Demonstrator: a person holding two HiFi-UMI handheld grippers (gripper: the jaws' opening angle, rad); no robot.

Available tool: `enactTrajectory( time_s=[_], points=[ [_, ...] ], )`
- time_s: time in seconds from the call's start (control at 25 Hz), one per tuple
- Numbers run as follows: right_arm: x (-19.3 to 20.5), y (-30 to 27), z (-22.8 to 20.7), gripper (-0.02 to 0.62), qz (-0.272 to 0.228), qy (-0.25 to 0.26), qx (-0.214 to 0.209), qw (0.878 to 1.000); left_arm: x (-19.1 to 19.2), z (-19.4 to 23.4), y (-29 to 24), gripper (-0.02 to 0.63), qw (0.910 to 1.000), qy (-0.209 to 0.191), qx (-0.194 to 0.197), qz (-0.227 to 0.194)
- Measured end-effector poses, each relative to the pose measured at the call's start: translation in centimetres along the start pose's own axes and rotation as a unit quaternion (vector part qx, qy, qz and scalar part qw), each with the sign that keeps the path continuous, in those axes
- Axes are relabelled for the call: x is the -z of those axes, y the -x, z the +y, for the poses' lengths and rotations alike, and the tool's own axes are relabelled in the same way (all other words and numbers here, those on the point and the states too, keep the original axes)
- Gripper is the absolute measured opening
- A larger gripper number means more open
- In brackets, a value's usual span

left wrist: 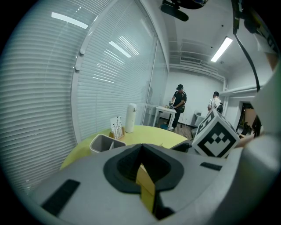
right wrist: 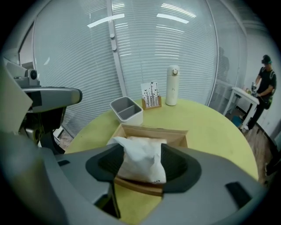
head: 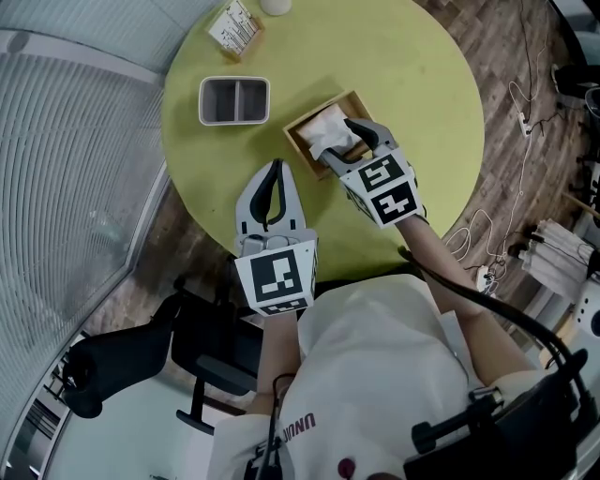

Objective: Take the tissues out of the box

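Note:
A wooden box (head: 300,148) stands near the front of the round yellow-green table (head: 422,75), with a white tissue wad (head: 330,136) rising out of it. My right gripper (head: 337,142) reaches over the box's near side, open wide, its two black jaws on either side of the tissue. In the right gripper view the tissue (right wrist: 142,160) fills the space between the jaws of the right gripper (right wrist: 142,151), still resting in the box (right wrist: 153,134). My left gripper (head: 275,171) hovers at the table's front edge, shut and holding nothing; its left gripper view tips (left wrist: 141,148) meet.
A grey two-compartment tray (head: 233,100) sits left of the box. Behind it are a card holder (head: 234,28) and a white bottle (right wrist: 173,85). A black chair (head: 187,347) stands below the table edge. Cables lie on the floor at right. Two people stand far off (left wrist: 178,105).

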State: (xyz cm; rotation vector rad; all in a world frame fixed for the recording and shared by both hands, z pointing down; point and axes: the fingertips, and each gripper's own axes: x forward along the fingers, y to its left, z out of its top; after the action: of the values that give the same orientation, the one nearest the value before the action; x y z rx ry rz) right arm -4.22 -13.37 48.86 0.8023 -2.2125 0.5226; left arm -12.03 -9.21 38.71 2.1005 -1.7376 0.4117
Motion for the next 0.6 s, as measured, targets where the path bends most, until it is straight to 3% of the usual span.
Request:
enactTrajectory(
  time_s=[0.6],
  points=[
    [0.97,-0.77,0.19,0.270,0.037,0.028,0.005,0.999,0.21,0.31,-0.11,0.012,1.0000,0.000,-0.001,0.003]
  ],
)
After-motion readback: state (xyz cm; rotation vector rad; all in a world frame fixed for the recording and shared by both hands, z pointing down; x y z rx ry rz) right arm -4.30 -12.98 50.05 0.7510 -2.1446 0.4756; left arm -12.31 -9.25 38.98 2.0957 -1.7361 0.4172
